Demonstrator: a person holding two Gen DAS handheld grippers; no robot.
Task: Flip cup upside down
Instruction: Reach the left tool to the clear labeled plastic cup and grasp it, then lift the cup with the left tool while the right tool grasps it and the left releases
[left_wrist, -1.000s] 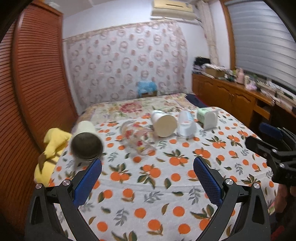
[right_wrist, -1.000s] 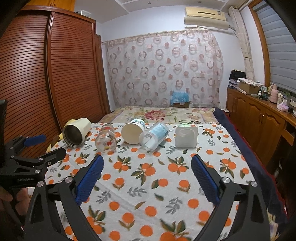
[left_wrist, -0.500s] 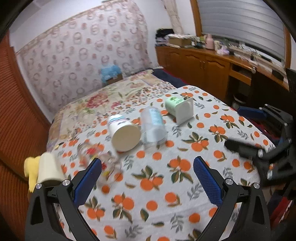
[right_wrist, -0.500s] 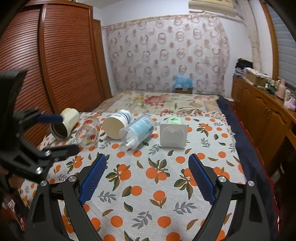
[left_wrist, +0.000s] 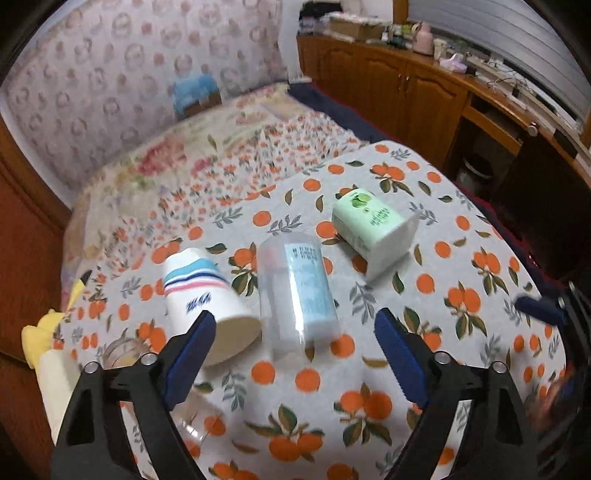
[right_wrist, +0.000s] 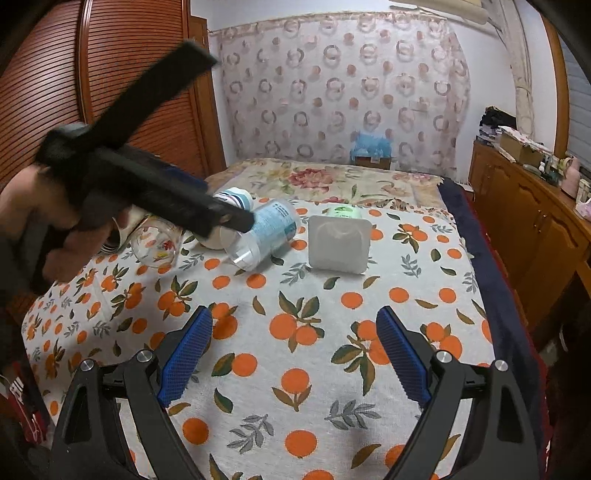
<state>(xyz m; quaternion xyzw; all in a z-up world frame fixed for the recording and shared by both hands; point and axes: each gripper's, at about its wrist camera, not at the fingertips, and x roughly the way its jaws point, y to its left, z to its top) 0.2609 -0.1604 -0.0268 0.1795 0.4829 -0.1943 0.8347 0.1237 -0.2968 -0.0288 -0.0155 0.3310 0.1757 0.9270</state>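
Several cups lie on their sides on an orange-print tablecloth (left_wrist: 461, 295). In the left wrist view my left gripper (left_wrist: 295, 354) is open, just above and in front of a clear plastic cup with a blue label (left_wrist: 299, 291). A white paper cup with stripes (left_wrist: 207, 299) lies to its left, a square green-and-white cup (left_wrist: 373, 229) to its right. A clear glass (left_wrist: 122, 350) and a cream cup (left_wrist: 55, 384) lie at the far left. My right gripper (right_wrist: 295, 354) is open and empty over the cloth, well short of the clear cup (right_wrist: 262, 236) and square cup (right_wrist: 338, 243).
A bed with a floral cover (right_wrist: 325, 177) lies beyond the table. A wooden wardrobe (right_wrist: 110, 92) stands at the left, a wooden sideboard (right_wrist: 535, 221) at the right. A yellow cloth (left_wrist: 37, 336) lies at the table's left edge.
My left gripper has swung right and forward, from the cream cup to over the clear plastic cup, and now tilts down. My right gripper has moved slightly closer to the cups.
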